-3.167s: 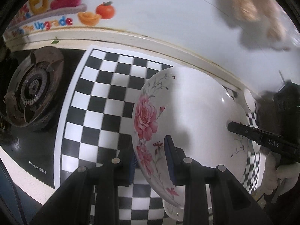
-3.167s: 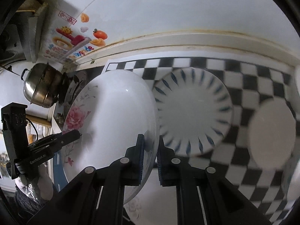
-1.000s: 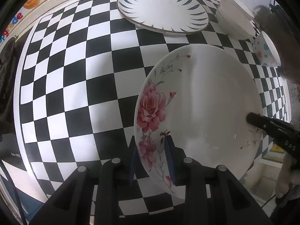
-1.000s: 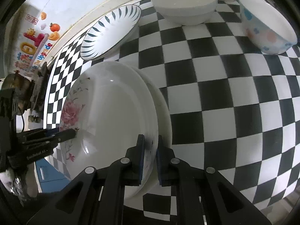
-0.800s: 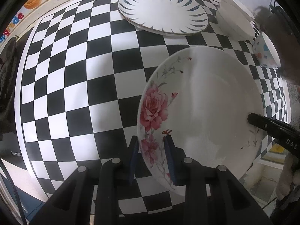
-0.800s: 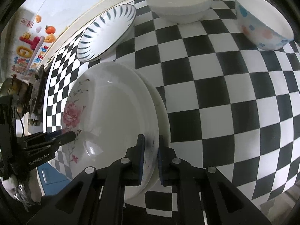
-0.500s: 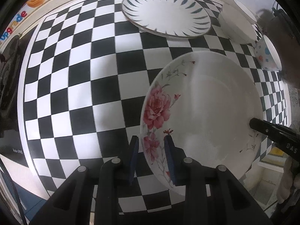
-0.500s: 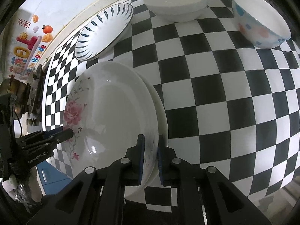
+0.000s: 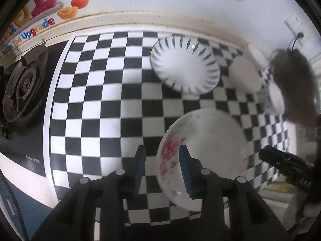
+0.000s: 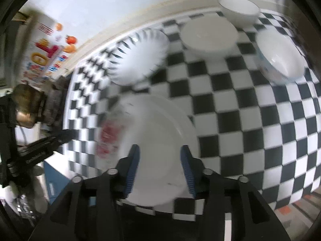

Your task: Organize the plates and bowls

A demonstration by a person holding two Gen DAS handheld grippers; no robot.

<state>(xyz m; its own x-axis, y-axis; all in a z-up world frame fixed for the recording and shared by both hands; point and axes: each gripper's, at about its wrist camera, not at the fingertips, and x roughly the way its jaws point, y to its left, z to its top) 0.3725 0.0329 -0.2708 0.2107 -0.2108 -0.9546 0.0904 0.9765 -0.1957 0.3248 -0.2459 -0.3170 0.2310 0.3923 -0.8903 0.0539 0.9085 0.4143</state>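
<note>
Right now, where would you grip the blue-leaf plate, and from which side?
Pinch the blue-leaf plate at its raised near rim, coming from the rose plate side. It lies flat on the checkered mat; the wall backs it and a white bowl crowds its right.

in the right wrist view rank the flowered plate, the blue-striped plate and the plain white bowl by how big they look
1. flowered plate, clearly largest, though it is nearest the camera
2. blue-striped plate and plain white bowl look about alike; with blur and distance I cannot rank them
</note>
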